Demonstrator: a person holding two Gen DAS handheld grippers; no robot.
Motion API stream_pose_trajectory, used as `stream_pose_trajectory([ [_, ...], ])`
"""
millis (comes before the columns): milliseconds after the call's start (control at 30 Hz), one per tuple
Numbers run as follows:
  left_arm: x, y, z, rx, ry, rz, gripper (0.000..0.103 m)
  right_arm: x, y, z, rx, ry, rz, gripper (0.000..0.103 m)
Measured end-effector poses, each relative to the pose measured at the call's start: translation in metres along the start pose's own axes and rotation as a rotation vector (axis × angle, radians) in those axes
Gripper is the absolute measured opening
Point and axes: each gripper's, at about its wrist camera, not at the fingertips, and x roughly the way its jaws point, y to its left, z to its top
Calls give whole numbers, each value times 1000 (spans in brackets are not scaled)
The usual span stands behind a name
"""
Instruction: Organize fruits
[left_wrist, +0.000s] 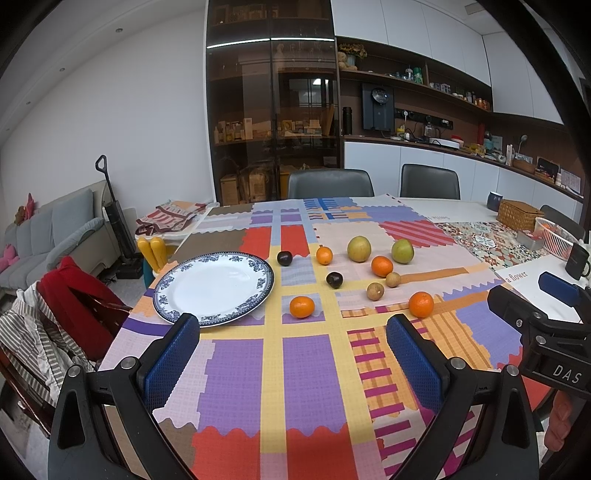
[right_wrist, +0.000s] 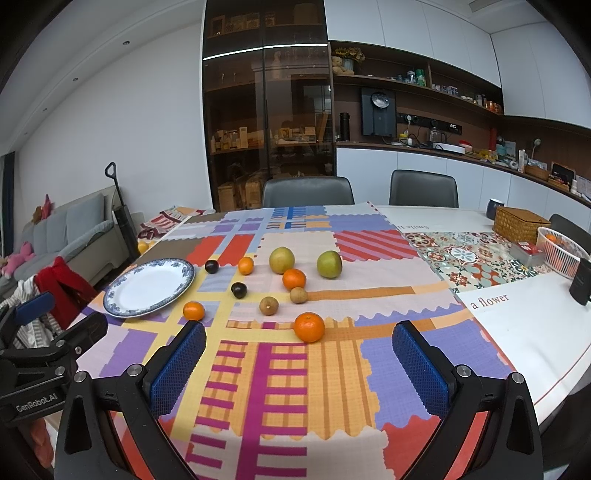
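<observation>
Nearest orange (right_wrist: 309, 327) sits dead ahead of our right gripper (right_wrist: 299, 365), fingers spread, empty | left gripper (left_wrist: 291, 362) spread too, closer to plate (left_wrist: 214, 288) | we judge right arm nearer.

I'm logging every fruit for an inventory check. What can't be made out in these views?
- White basket: right wrist view shows orange items inside; the wall hides their count.
- Same basket in the left wrist view: contents too small.
- Two small brown fruits: kind unclear in both views.
- Plate near rim: left fingers cover it.
</observation>
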Motion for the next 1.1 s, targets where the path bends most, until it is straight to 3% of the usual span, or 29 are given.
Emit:
stream_pose_trajectory([
  [467,8,2,-9,0,22,-9,103,9,2,-10,-1,23,7,102],
  [767,33,5,-15,-3,81,-44,103,26,4,-14,-16,44,-7,102],
  [1100,64,8,-12,17,104,-22,98,57,8,-13,-34,81,-11,102],
])
